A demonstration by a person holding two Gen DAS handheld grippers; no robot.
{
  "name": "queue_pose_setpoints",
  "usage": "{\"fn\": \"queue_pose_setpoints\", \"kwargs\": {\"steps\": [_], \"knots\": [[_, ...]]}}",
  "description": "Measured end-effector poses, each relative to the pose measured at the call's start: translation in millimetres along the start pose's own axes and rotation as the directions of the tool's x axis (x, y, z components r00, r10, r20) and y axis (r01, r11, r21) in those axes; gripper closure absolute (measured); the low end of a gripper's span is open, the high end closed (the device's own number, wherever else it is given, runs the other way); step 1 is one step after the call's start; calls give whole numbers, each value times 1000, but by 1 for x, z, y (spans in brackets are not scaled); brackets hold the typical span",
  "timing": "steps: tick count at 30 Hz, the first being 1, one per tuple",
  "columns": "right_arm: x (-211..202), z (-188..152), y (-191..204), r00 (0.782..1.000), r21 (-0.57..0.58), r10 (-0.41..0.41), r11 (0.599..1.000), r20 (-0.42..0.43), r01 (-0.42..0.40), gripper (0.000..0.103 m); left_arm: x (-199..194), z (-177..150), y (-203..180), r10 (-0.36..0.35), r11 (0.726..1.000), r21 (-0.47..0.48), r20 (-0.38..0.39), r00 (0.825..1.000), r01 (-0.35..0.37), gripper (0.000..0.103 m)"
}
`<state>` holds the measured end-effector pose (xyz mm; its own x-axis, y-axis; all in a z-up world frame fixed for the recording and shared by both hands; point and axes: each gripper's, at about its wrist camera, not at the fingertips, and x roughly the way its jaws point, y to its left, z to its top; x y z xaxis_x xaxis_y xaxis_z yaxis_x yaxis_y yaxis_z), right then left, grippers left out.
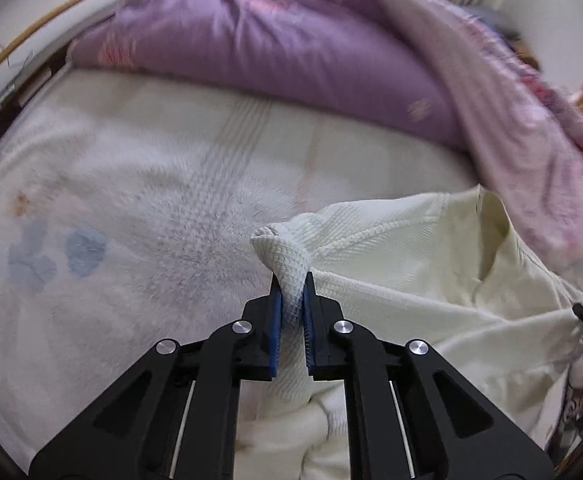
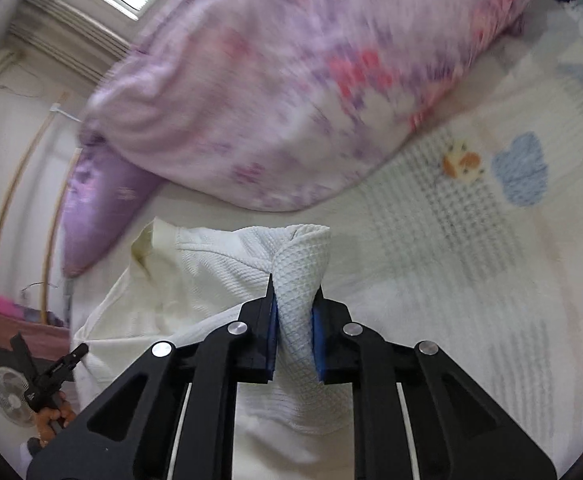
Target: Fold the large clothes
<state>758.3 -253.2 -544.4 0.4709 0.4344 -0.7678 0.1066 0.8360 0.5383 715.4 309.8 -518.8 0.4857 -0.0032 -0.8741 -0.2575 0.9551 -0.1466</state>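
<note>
Only rightward, perhaps a fan [image 2: 9, 396], beyond the garment [image 2: 211, 264].

We see a cream garment [image 1: 391, 248] of waffle-knit cloth, rough and matt, with a smoother woven lining at its opening. Each claw, left [image 1: 292, 300] and right [image 2: 294, 300], looks like matt black plastic with blue ribbed pads and shiny metal pins. The bed [image 1: 151, 168] wears nubbly matt cloth; the purple pillow [image 1: 271, 52] has a satin sheen.
</note>
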Motion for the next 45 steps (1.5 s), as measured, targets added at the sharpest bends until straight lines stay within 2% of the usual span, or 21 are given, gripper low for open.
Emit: {"fn": "queue_pose_setpoints", "kwargs": {"steps": [5,8,12,16,20,23,24,26,28,29,32,34,37,38,39,40,41,42,43,44,45], "knots": [[-72,-50,22,996,-77,52,996,78,-46,90,-70,-47,1,-17,999,37,80,997,14,94],[-107,-95,20,996,-95,44,995,72,-37,90,-105,-94,23,-64,997,-33,61,996,66,94],[-128,-164,1,1000,-19,29,999,-4,-29,89,-130,-158,51,-86,989,-120,-10,996,84,94],[-130,-238,-30,989,56,-75,995,-131,83,87,-127,-228,71,-54,986,-164,-138,989,31,93],[-119,-286,-60,935,83,-240,959,-262,270,76,-120,-281,103,-20,954,-295,-264,964,-61,87],[-125,-299,-69,922,124,-273,941,-274,315,74,-124,-303,122,-69,914,-401,-316,946,-67,76],[-130,-299,-71,924,152,-278,934,-264,324,72,-130,-307,127,-82,899,-434,-298,951,-58,62],[-143,-299,-76,934,255,-277,908,-227,332,42,-140,-314,135,-90,861,-506,-262,961,-57,47],[-152,-300,-80,951,348,-243,889,-192,297,37,-146,-323,141,-136,816,-578,-229,964,-22,47],[-155,-301,-84,967,418,-190,874,-171,246,37,-146,-325,141,-145,802,-597,-221,964,-17,47],[-154,-302,-94,996,588,-50,805,-75,85,37,-136,-322,134,-194,781,-624,-202,960,26,47],[-142,-295,-95,995,613,-73,784,-74,103,36,-126,-315,126,-207,777,-628,-190,960,42,47],[-105,-284,-94,983,601,-85,782,-163,167,38,-107,-306,116,-197,779,-626,-219,956,18,47],[-99,-282,-93,982,592,-87,788,-167,171,56,-102,-303,112,-188,795,-607,-239,953,5,49],[-97,-280,-90,984,581,-80,798,-162,160,68,-101,-302,109,-173,811,-584,-253,952,-8,61],[-94,-275,-84,976,549,-110,812,-186,196,75,-101,-298,105,-172,829,-559,-270,947,-10,67],[-93,-271,-79,974,523,-122,827,-193,207,75,-104,-296,103,-201,828,-561,-272,941,15,70],[-92,-267,-75,975,502,-115,842,-192,198,75,-112,-296,104,-242,812,-581,-250,938,55,69],[-92,-264,-71,975,486,-103,853,-196,188,76,-117,-296,107,-267,796,-600,-229,936,81,69],[-92,-263,-71,975,487,-96,853,-202,185,76,-123,-299,110,-283,780,-618,-211,936,97,60],[-92,-263,-74,977,506,-75,846,-201,169,75,-133,-304,115,-285,759,-643,-186,940,103,40]]}}
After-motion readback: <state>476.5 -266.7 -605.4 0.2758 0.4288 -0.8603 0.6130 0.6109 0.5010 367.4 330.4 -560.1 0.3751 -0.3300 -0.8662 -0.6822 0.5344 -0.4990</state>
